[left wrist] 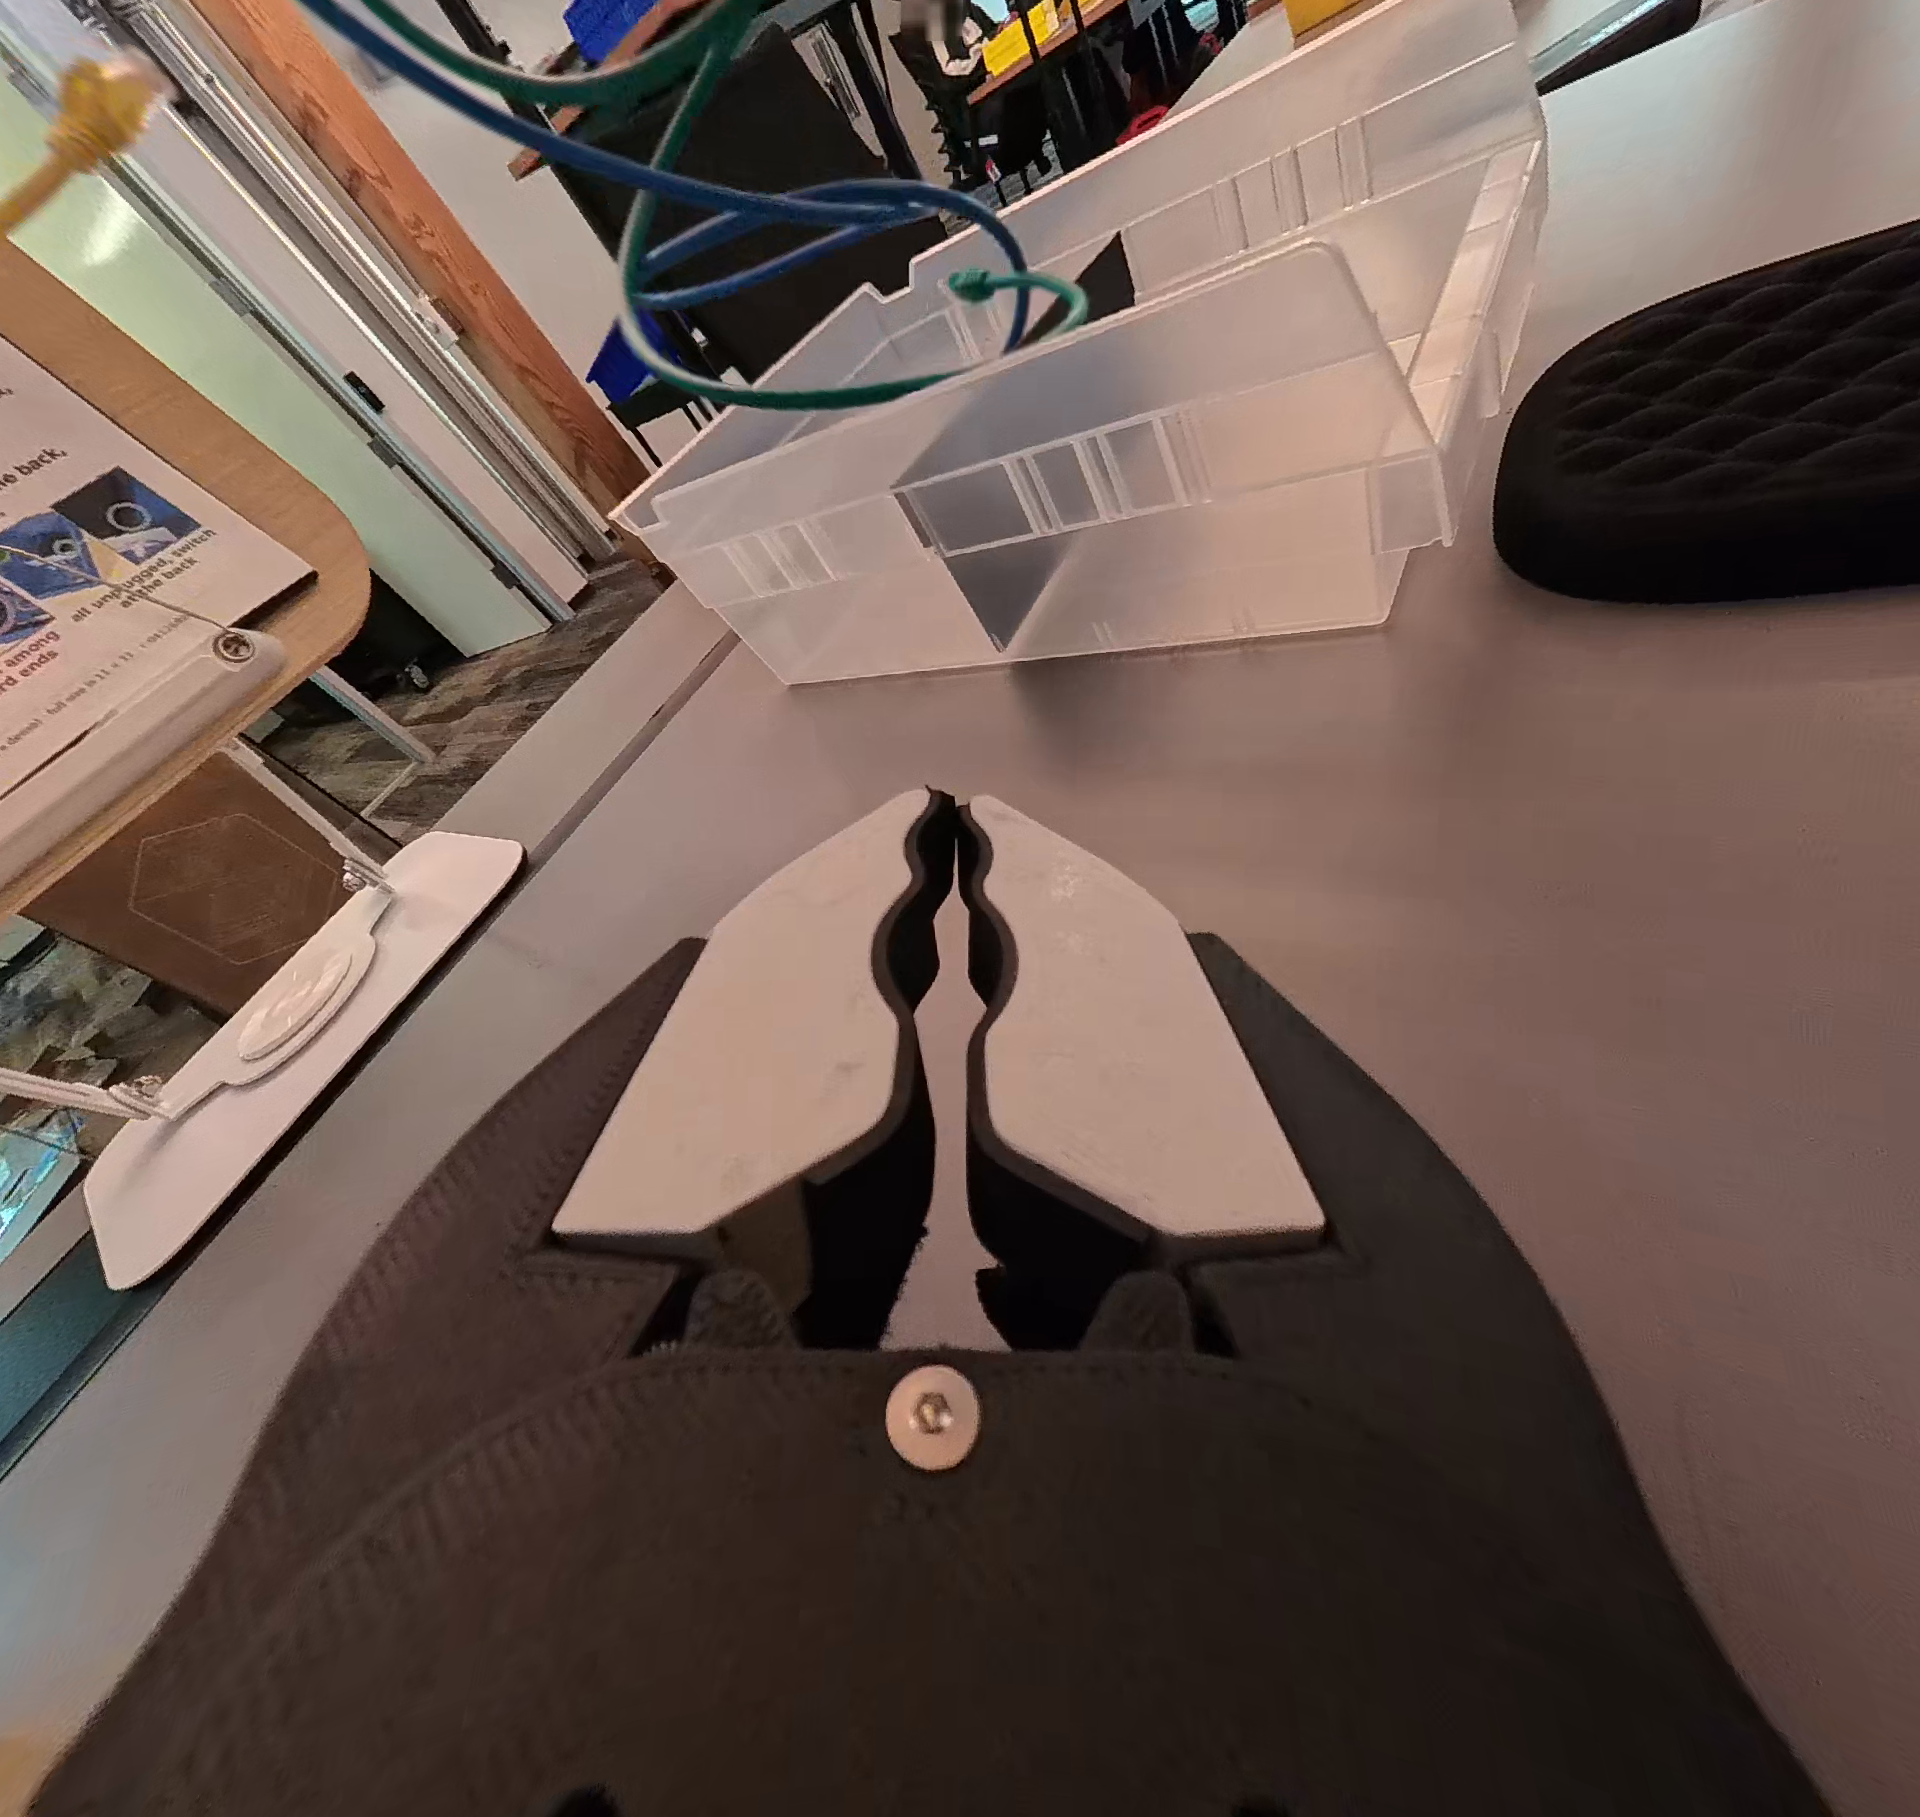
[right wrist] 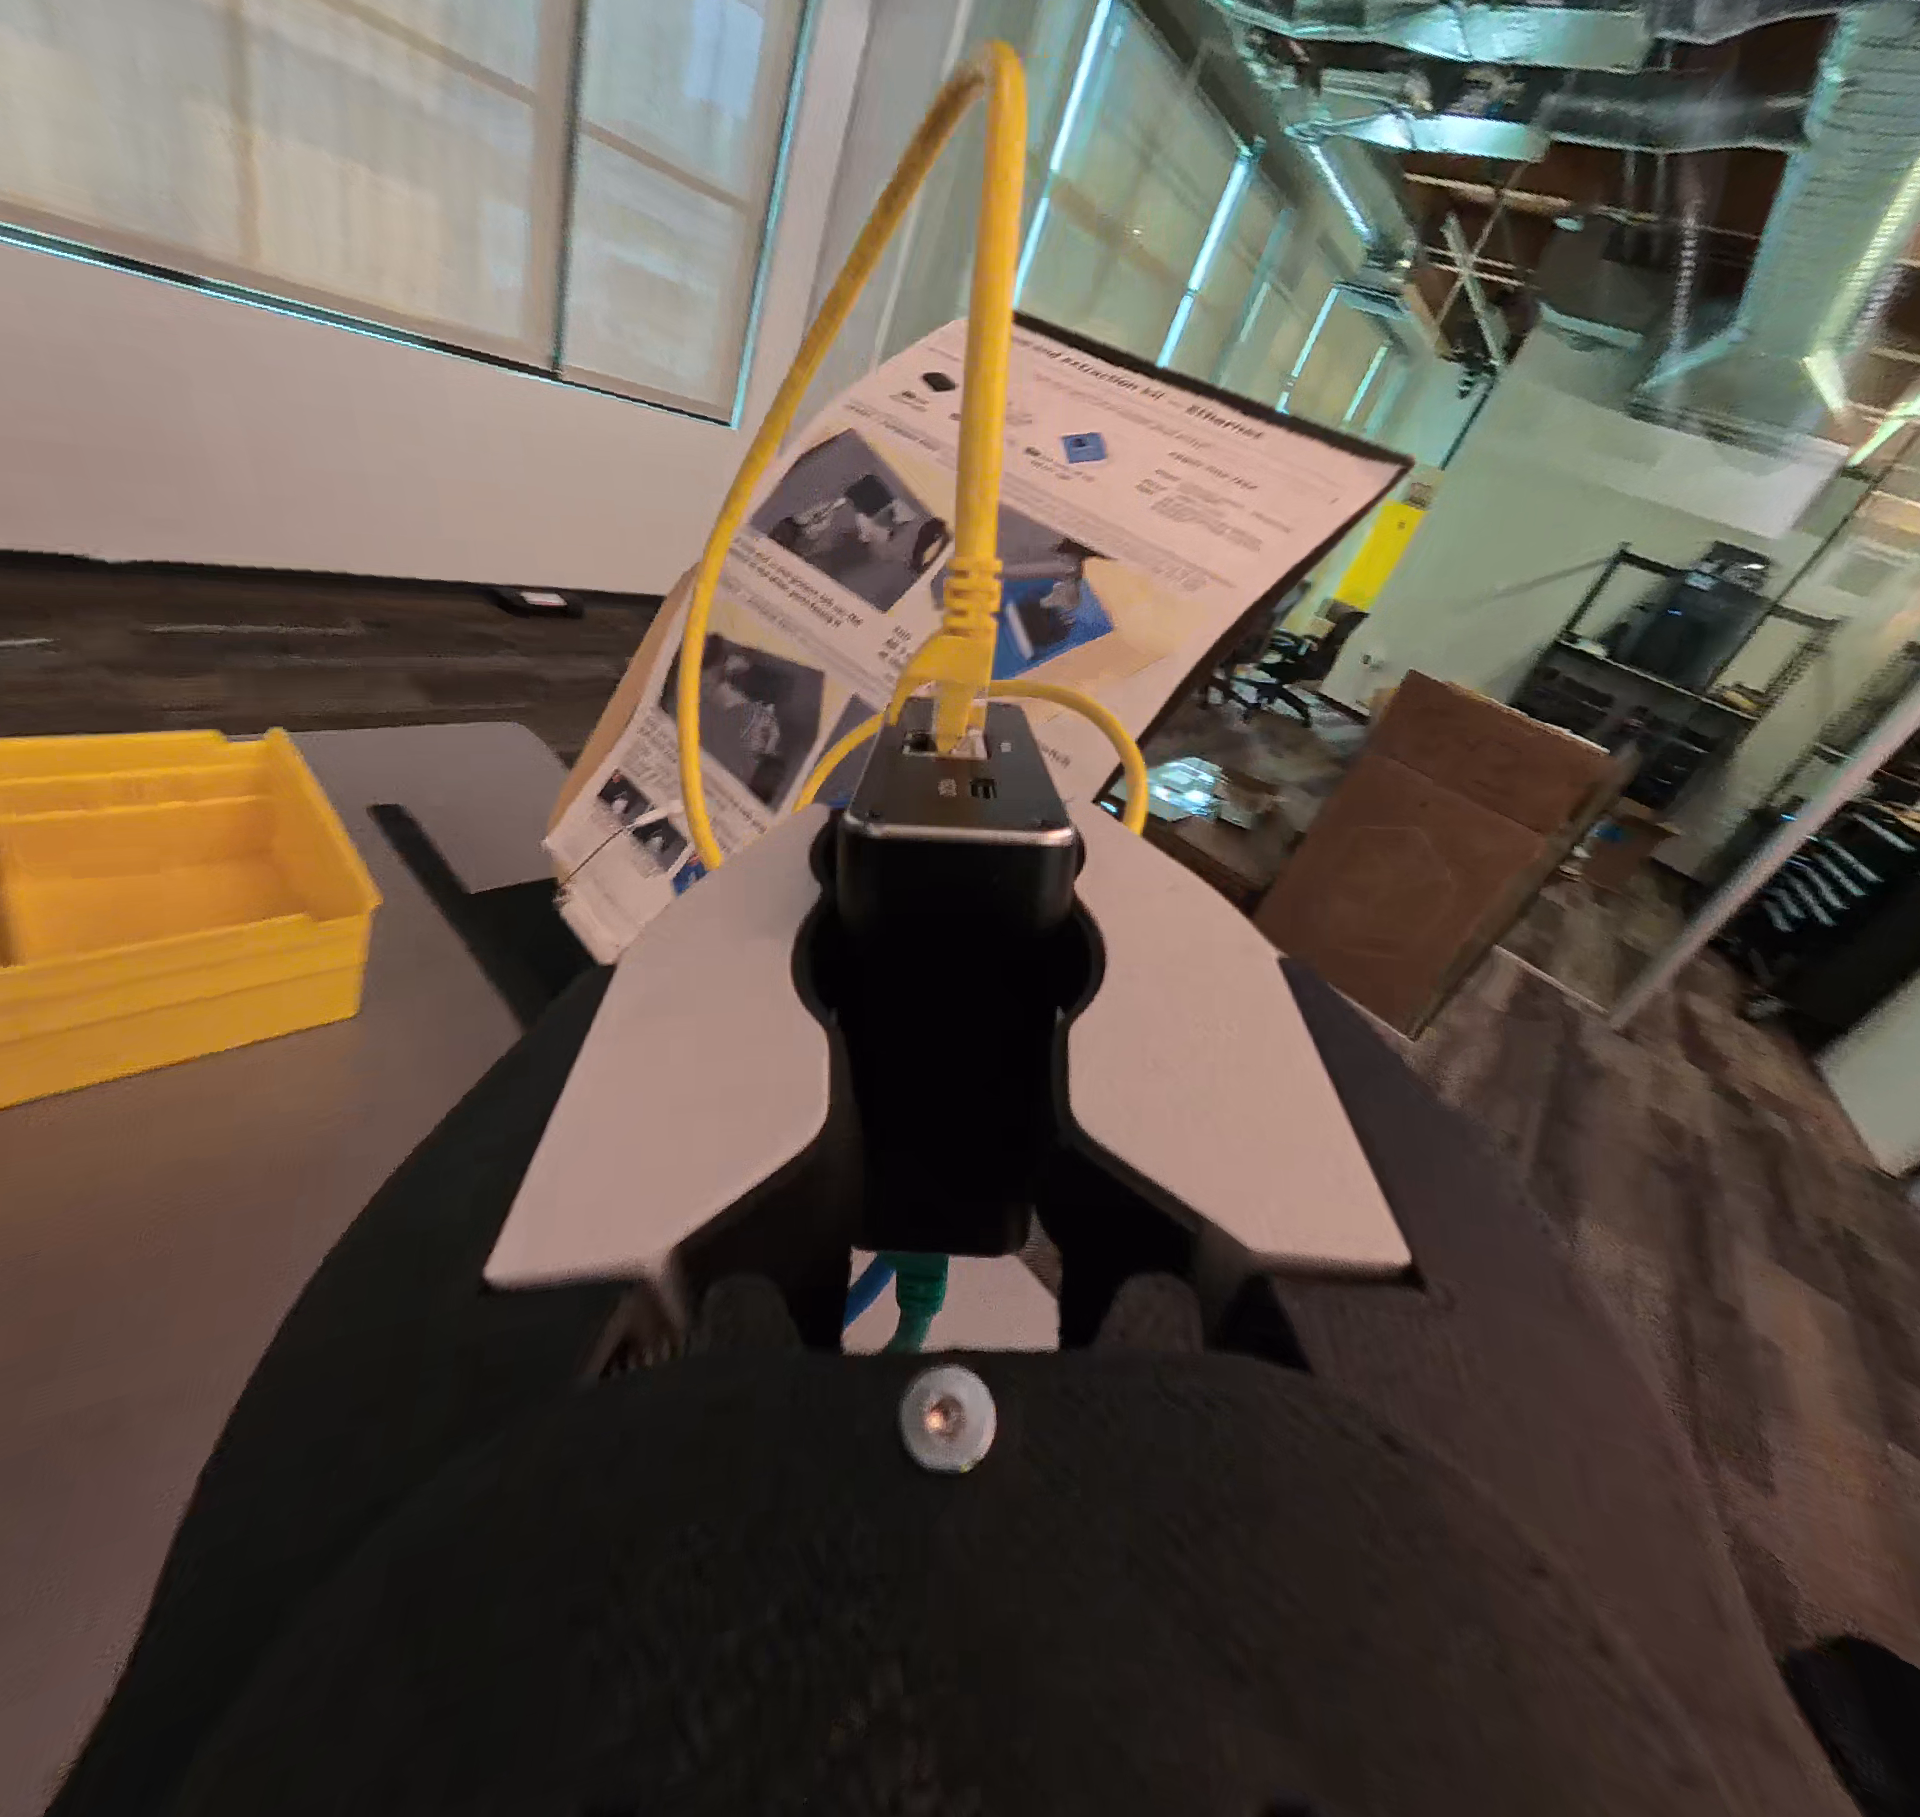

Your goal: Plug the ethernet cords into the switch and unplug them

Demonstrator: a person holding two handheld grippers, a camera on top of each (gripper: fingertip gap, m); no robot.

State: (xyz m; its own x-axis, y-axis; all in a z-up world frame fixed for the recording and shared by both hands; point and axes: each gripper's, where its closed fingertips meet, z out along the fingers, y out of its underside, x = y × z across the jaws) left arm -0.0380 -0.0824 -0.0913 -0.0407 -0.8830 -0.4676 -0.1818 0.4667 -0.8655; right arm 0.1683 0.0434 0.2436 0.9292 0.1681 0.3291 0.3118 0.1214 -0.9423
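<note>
My right gripper (right wrist: 958, 832) is shut on a black switch (right wrist: 951, 988) and holds it up in the air. A yellow ethernet cord (right wrist: 977, 479) is plugged into the switch's far end and loops upward. A green plug (right wrist: 920, 1294) and a blue plug (right wrist: 871, 1289) stick out of the switch's near end. In the left wrist view the green cord (left wrist: 665, 209) and blue cord (left wrist: 790, 209) hang in loops above a clear bin (left wrist: 1143, 479). A yellow plug (left wrist: 99, 110) dangles at the upper left. My left gripper (left wrist: 954, 809) is shut and empty, low over the grey table (left wrist: 1351, 936).
A black quilted pad (left wrist: 1725, 427) lies right of the clear bin. A printed instruction sheet on a stand (left wrist: 125, 583) is at the table's left edge; it also shows in the right wrist view (right wrist: 1039, 520). A yellow bin (right wrist: 166, 894) sits on the table at left. The gap from one gripper's tips to the other's is roughly 40 cm.
</note>
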